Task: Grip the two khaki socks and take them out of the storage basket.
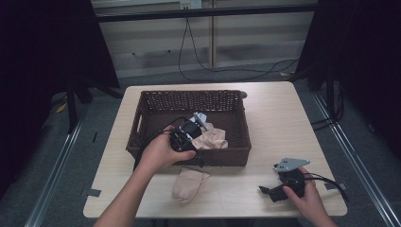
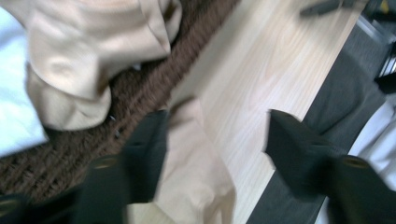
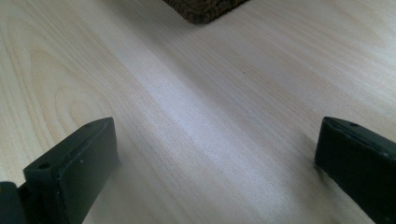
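Note:
A brown wicker basket stands on the middle of the wooden table. One beige sock lies crumpled inside it by the front wall. A second beige sock lies on the table just in front of the basket. My left gripper hangs over the basket's front wall, tilted down toward the person's side. In the left gripper view this gripper is open, with the table sock beneath it against one jaw, not pinched. My right gripper rests low over bare wood at the front right, open and empty.
A corner of the basket shows far ahead of the right gripper. Something pale white lies in the basket beside the sock. Black cables trail from both grippers. Dark curtains and stands flank the table, and grey floor surrounds it.

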Tool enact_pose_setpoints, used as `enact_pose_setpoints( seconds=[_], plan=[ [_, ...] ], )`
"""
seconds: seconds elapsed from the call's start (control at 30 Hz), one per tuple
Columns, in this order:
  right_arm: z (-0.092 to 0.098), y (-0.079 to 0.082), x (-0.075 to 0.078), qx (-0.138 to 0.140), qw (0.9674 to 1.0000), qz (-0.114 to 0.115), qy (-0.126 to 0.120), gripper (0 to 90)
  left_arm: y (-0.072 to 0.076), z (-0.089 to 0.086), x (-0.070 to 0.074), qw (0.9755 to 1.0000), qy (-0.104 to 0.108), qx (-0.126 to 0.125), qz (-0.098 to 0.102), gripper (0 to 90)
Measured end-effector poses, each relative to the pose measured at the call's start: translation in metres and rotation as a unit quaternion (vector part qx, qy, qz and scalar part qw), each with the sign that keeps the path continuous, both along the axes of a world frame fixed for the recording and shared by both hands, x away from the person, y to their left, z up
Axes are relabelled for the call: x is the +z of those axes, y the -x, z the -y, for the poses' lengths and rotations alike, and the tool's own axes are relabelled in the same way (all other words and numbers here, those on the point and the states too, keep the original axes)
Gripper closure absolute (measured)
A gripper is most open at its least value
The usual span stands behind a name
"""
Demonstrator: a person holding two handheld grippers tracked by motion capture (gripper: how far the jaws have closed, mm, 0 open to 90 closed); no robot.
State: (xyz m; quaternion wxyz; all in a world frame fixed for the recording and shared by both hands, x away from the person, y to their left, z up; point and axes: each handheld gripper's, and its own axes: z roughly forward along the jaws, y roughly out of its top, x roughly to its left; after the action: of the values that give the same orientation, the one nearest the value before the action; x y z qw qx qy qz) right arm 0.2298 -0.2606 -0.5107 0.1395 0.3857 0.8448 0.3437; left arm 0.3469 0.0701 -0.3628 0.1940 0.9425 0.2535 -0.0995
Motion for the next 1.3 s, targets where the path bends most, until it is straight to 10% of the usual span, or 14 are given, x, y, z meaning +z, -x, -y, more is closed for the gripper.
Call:
enact_pose_setpoints(
  seconds=[0.37, 0.77, 1.3],
  plan=[
    [0.0, -0.001, 0.0, 0.004, 1.0, 0.003, 0.0, 0.0, -0.031, 0.0, 0.026, 0.9983, 0.004, 0.036, 0.046, 14.4],
    [0.0, -0.001, 0.0, 0.005, 1.0, 0.004, -0.002, 0.0, -0.064, 0.008, 0.004, 0.9949, -0.019, 0.072, 0.068, 8.1],
    [0.0, -0.001, -0.001, 0.005, 0.9999, 0.01, 0.0, 0.0, -0.091, 0.025, -0.042, 0.9936, -0.044, 0.098, 0.036, 9.6]
  ],
)
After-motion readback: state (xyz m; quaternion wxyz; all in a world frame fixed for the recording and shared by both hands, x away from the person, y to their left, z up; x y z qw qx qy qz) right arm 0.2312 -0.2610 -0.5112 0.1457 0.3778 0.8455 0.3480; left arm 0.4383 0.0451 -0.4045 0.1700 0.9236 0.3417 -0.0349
